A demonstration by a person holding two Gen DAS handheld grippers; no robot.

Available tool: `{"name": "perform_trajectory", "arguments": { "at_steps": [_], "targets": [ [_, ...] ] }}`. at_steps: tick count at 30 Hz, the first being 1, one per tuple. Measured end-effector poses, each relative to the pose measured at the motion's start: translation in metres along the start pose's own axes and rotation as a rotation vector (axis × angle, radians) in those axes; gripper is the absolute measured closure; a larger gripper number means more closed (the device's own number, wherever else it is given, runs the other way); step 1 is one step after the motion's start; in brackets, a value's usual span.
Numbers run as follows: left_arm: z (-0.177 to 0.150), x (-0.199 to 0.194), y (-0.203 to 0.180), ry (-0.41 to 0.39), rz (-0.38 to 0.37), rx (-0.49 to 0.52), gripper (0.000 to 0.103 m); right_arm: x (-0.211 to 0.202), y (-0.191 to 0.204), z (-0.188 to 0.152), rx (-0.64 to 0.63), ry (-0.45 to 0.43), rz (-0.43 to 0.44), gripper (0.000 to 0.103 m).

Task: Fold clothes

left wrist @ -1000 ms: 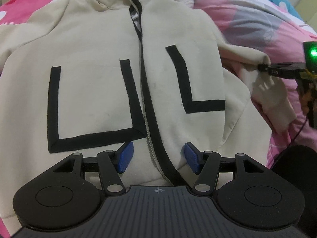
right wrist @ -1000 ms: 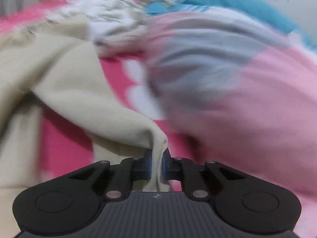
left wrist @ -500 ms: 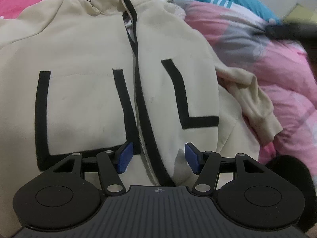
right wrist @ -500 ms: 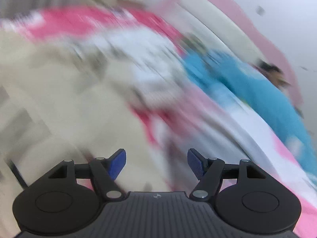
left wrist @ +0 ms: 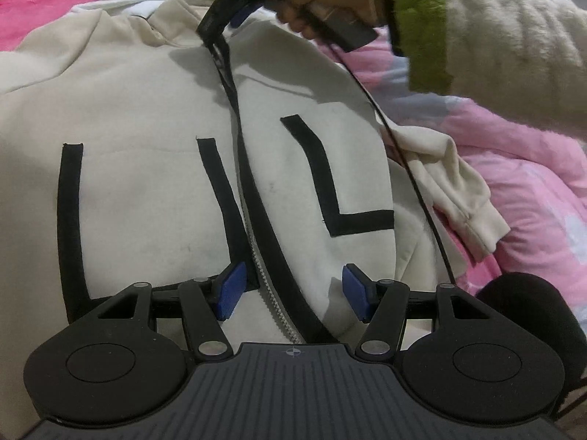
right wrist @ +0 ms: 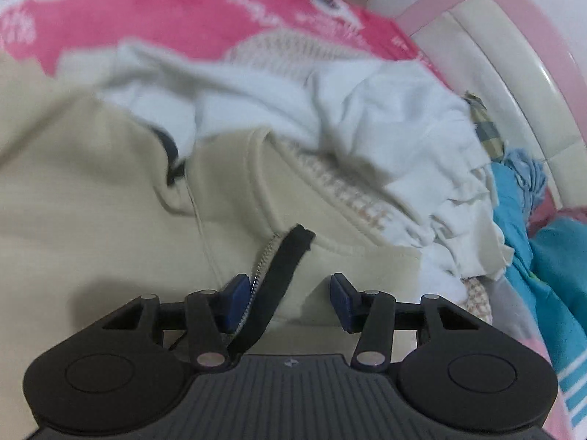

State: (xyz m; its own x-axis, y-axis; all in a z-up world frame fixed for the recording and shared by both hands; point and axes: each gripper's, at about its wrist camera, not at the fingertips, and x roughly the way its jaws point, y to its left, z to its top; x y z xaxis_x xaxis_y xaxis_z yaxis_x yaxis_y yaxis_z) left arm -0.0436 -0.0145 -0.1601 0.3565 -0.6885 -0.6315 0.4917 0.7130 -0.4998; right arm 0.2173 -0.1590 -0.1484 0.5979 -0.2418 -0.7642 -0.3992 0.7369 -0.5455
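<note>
A cream zip jacket (left wrist: 146, 146) with black trim lies front up on the bed. My left gripper (left wrist: 290, 289) hovers open over its hem, the zipper (left wrist: 266, 256) running between the fingers. One sleeve (left wrist: 458, 198) lies crumpled along the jacket's right side. A hand holds my right gripper (left wrist: 234, 11) at the collar. In the right wrist view the right gripper (right wrist: 290, 300) is over the collar (right wrist: 293, 183), its jaws closing. The black zipper trim (right wrist: 282, 267) lies between them beside the left pad, and the right pad stands apart.
A pink quilt (left wrist: 532, 201) covers the bed on the right. White clothes (right wrist: 293, 91) and a blue garment (right wrist: 543, 275) are heaped beyond the collar, by a padded headboard (right wrist: 495, 36). A fuzzy sleeve (left wrist: 495, 36) and a black cable (left wrist: 414, 168) cross the jacket's right side.
My right gripper let go of the sleeve cuff, opened and swung left to the collar. The sleeve now lies beside the jacket. The left gripper stayed over the hem.
</note>
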Motion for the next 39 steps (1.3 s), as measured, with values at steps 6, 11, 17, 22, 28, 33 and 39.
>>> {"name": "perform_trajectory", "arguments": {
  "at_steps": [6, 11, 17, 22, 28, 33, 39],
  "targets": [
    [-0.001, -0.003, 0.011, -0.012, -0.064, -0.041, 0.045, -0.011, -0.035, -0.018, 0.224, -0.044, 0.070, 0.082],
    [-0.001, -0.003, 0.019, -0.018, -0.118, -0.074, 0.043, -0.051, -0.085, -0.044, 0.532, -0.202, 0.231, 0.087],
    [0.000, -0.005, 0.026, -0.048, -0.151, -0.136, 0.041, -0.062, -0.121, -0.050, 0.760, -0.393, 0.419, 0.086],
    [0.000, -0.006, 0.022, -0.040, -0.124, -0.147, 0.041, -0.021, -0.096, -0.022, 0.711, -0.355, 0.451, 0.085],
    [-0.007, -0.012, 0.017, -0.021, -0.090, -0.183, 0.041, 0.013, -0.073, -0.011, 0.696, -0.210, 0.419, 0.061],
    [-0.014, -0.020, 0.020, -0.030, -0.079, -0.262, 0.041, -0.073, -0.140, -0.068, 0.904, -0.344, 0.536, 0.048],
    [-0.020, -0.027, 0.025, -0.045, -0.060, -0.369, 0.042, -0.209, -0.220, -0.210, 1.096, -0.435, 0.501, 0.047]
  ]
}}
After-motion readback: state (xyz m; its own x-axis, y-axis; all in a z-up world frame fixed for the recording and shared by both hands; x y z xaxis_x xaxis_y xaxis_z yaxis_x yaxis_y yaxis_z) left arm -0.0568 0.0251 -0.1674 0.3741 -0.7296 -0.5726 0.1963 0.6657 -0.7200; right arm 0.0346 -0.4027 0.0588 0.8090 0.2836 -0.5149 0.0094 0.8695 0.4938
